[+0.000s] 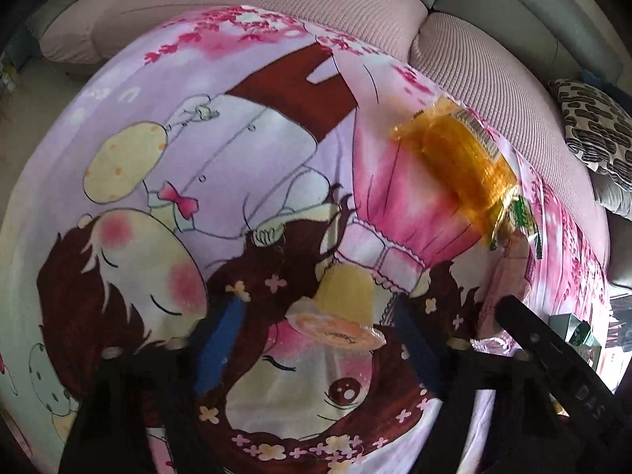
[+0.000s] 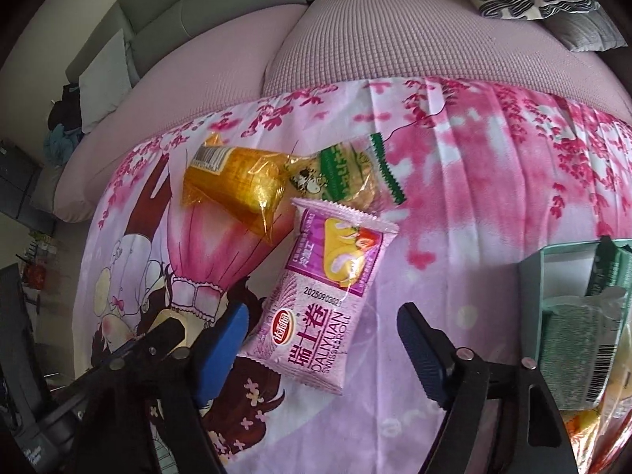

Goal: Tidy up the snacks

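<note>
while a green box [image 2: 531, 296] at the right already holds a few packets, most snacks lie loose on the cartoon-print cloth [image 2: 474, 197], so i judge the sorting barely begun. the left gripper [image 1: 312, 339] stands with jaws apart around a small yellow jelly cup [image 1: 347, 296], pads not pressing it. the right gripper [image 2: 324, 339] straddles a glossy pink swiss roll packet [image 2: 320, 296] with crimped ends, jaws apart too. beyond lie a crinkly amber cellophane bag [image 2: 233, 181] and a green-edged biscuit packet [image 2: 347, 177], touching each other.
</note>
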The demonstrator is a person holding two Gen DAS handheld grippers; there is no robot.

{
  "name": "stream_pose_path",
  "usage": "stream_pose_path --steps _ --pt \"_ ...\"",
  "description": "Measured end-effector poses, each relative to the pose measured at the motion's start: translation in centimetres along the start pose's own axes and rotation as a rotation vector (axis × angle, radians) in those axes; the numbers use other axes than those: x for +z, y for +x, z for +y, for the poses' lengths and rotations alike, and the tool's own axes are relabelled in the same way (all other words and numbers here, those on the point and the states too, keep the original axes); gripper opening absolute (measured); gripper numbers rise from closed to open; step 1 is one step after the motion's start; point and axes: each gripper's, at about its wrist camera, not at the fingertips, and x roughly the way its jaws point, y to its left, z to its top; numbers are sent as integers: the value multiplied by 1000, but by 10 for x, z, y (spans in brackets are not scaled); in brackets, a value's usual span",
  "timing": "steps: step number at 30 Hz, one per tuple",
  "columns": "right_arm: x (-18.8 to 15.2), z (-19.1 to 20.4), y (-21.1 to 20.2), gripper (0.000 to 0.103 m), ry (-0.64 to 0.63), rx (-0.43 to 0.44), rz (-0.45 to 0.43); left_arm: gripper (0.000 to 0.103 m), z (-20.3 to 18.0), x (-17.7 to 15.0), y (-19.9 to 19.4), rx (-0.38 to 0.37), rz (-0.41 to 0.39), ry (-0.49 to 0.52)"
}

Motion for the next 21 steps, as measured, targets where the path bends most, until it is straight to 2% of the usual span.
stream_pose_path --steps 3,5,8,21 --pt "-2 1 7 66 5 3 12 62 0 -1 1 -1 0 4" --pt "-4 1 10 55 5 3 19 48 0 -2 0 -20 -3 5" --pt "-9 0 12 48 -2 -2 23 47 0 -2 0 -26 -7 8" --pt "-41 -21 -6 43 1 -26 9 47 -14 -24 -4 -33 2 48"
